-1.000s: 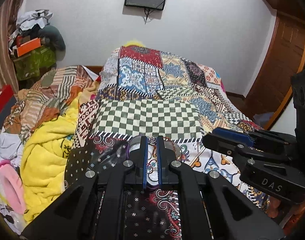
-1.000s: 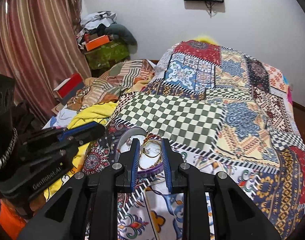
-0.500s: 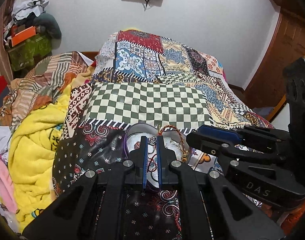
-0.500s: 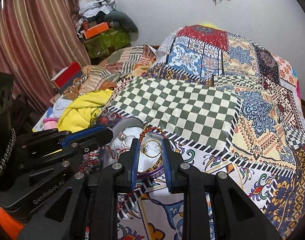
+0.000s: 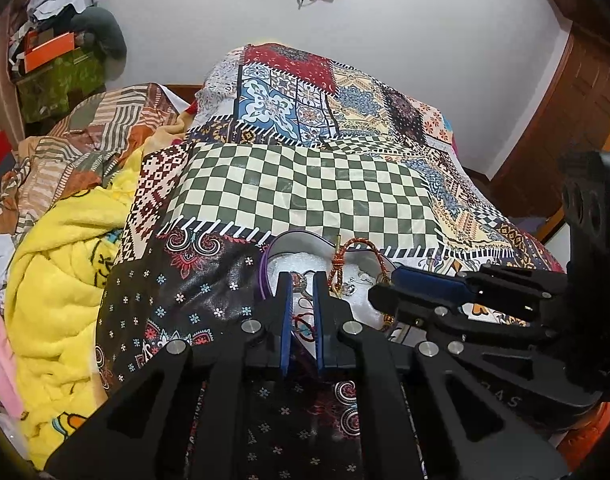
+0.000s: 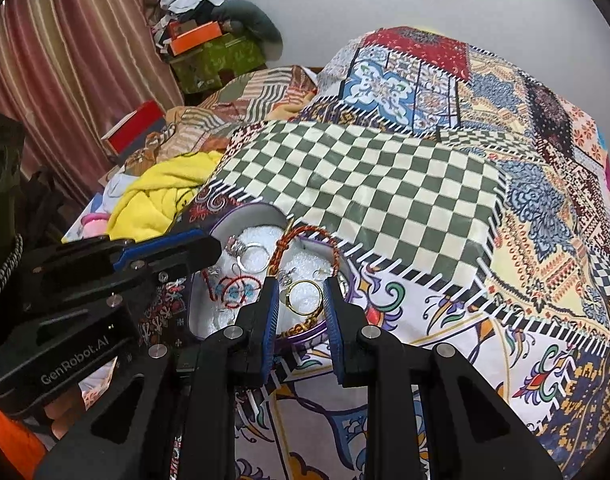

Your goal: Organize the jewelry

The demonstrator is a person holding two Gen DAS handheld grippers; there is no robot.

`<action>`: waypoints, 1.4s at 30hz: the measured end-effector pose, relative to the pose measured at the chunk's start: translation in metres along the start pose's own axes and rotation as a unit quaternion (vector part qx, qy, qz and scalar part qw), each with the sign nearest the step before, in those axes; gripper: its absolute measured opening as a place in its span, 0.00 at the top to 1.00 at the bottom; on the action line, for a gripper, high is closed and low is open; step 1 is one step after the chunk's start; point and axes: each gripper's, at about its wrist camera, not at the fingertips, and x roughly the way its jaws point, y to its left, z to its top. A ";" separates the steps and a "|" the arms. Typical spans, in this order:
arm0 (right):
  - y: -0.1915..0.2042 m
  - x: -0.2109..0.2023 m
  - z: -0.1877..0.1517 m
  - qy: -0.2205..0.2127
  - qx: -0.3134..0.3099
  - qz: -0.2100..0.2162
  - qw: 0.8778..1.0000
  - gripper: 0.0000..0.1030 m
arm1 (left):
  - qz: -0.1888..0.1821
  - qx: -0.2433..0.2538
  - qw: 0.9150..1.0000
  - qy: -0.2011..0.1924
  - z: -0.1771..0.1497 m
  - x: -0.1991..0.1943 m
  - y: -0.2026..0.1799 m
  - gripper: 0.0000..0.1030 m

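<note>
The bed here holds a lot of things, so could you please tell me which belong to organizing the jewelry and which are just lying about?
Part of the job:
- purple-rimmed tin
- gold ring
- silver ring
- red-orange braided cord
- red string bracelet

Just lying about:
- patchwork bedspread
- yellow blanket
- orange box
- striped curtain

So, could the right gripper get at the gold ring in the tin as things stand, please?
Probably yes: the gold ring lies uncovered in the tin, framed between the right gripper fingers, though a braided cord arches just behind it.
</note>
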 end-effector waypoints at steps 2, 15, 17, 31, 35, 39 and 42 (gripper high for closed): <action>0.001 0.000 -0.001 0.003 -0.002 0.002 1.000 0.79 | 0.003 0.001 1.000 0.002 0.000 0.000 0.000 0.91; 0.007 -0.060 0.009 -0.057 0.007 -0.014 0.998 0.70 | 0.030 0.004 0.997 -0.065 0.017 -0.063 -0.010 0.87; 0.008 -0.084 0.012 -0.085 0.011 -0.016 0.996 0.70 | 0.036 0.011 0.995 -0.088 0.020 -0.083 -0.017 0.87; 0.062 -0.255 -0.012 -0.307 -0.004 -0.060 0.950 0.67 | 0.060 0.062 0.955 -0.284 0.012 -0.238 -0.079 0.63; 0.076 -0.274 -0.026 -0.341 -0.003 -0.080 0.937 0.47 | 0.066 0.066 0.943 -0.320 -0.001 -0.268 -0.089 0.49; 0.081 -0.281 -0.034 -0.362 0.004 -0.103 0.927 0.22 | 0.080 0.066 0.935 -0.340 -0.012 -0.285 -0.093 0.28; 0.081 -0.282 -0.038 -0.368 0.012 -0.108 0.923 0.16 | 0.083 0.062 0.932 -0.348 -0.019 -0.291 -0.093 0.11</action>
